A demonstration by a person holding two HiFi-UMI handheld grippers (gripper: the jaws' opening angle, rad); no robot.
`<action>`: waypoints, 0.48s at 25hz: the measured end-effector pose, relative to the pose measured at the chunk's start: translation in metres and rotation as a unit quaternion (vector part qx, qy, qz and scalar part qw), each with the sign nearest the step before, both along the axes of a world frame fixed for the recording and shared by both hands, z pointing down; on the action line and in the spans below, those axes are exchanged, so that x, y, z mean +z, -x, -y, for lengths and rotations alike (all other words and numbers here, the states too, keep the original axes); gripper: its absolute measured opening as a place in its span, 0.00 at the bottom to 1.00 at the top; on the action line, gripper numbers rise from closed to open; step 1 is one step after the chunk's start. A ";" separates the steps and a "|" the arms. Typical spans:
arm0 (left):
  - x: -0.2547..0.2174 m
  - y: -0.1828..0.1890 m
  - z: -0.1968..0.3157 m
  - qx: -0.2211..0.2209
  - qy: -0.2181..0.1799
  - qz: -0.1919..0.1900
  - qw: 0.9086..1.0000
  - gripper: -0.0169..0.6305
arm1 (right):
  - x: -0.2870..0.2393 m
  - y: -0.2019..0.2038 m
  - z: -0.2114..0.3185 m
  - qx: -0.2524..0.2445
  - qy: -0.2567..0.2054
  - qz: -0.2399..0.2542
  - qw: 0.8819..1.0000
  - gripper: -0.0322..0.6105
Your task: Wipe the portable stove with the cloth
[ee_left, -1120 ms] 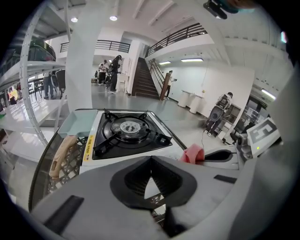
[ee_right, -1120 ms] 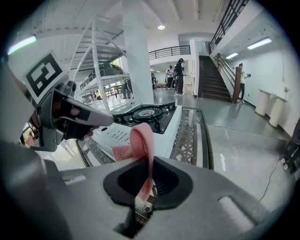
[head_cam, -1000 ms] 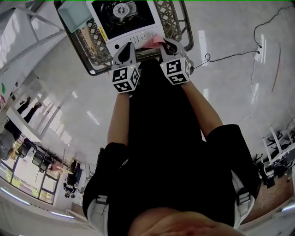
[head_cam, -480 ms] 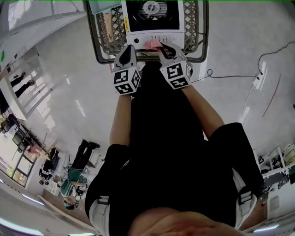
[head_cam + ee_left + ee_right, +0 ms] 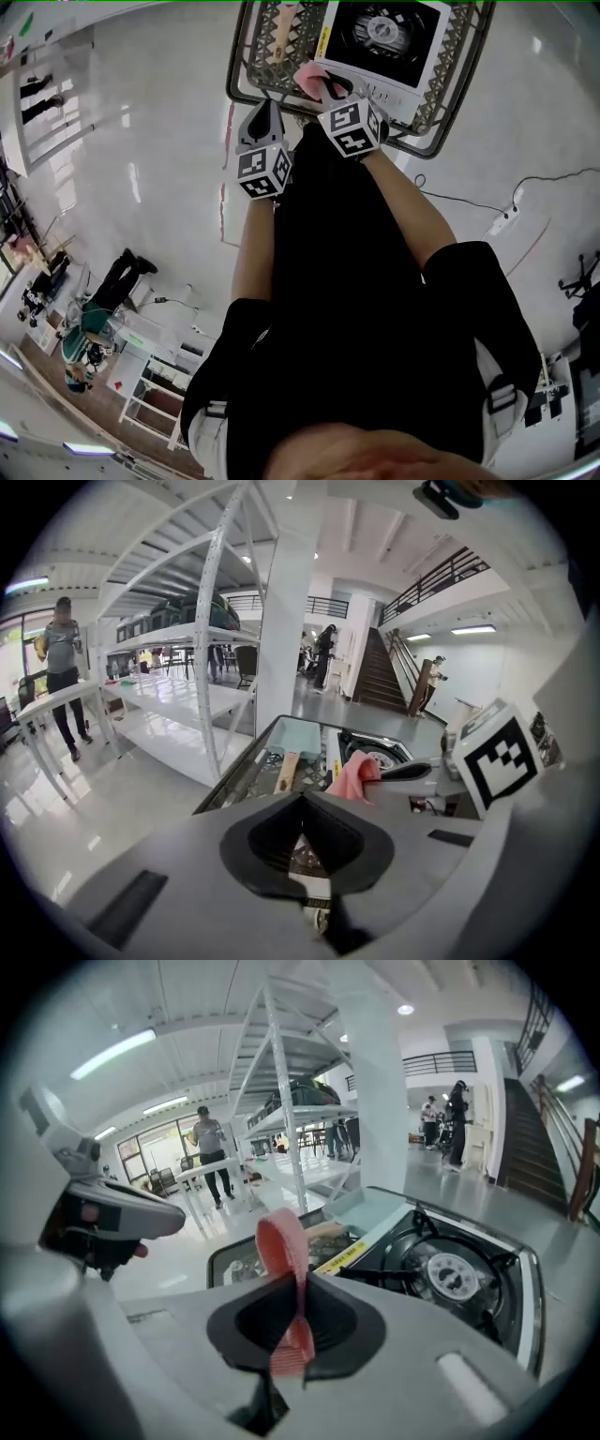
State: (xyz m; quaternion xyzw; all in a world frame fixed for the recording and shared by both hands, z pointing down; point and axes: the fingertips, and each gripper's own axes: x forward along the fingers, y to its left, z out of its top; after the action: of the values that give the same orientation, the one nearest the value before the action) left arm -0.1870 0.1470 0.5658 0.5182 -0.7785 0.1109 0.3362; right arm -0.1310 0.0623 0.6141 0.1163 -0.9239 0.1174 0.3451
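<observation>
The portable stove (image 5: 384,42), white with a black burner, lies in a wire cart (image 5: 246,70) at the top of the head view. My right gripper (image 5: 330,91) is shut on a pink cloth (image 5: 312,77), held at the stove's near left corner. In the right gripper view the cloth (image 5: 286,1251) stands up as a folded loop between the jaws, with the stove (image 5: 450,1274) ahead to the right. My left gripper (image 5: 265,112) is shut and holds nothing, just short of the cart's near edge. From the left gripper view the cloth (image 5: 354,778) and stove (image 5: 375,757) show ahead.
A teal tray (image 5: 295,738) and a wooden-handled tool (image 5: 286,771) lie in the cart left of the stove. White shelving (image 5: 234,667) stands beyond the cart. People stand in the background. A cable and power strip (image 5: 502,220) lie on the floor at right.
The head view has swung, so the cart now sits further right and tilted. The right gripper with the cloth has shifted toward the stove's left corner. The left gripper has dropped back from the cart.
</observation>
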 end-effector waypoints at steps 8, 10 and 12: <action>0.010 0.008 -0.007 -0.037 0.001 -0.013 0.999 0.03 | 0.028 0.009 0.024 -0.019 -0.023 -0.064 0.998 0.09; 0.006 0.006 -0.003 -0.038 -0.001 -0.018 0.999 0.03 | 0.025 0.007 0.028 -0.020 -0.025 -0.070 0.997 0.09; 0.003 0.005 -0.002 -0.035 -0.001 -0.022 0.999 0.03 | 0.021 0.006 0.025 -0.019 -0.027 -0.074 0.997 0.09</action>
State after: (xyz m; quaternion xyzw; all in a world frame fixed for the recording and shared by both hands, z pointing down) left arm -0.1917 0.1494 0.5684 0.4937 -0.7885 0.0864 0.3566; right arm -0.1373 0.0372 0.6347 0.1163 -0.9007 0.0771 0.4114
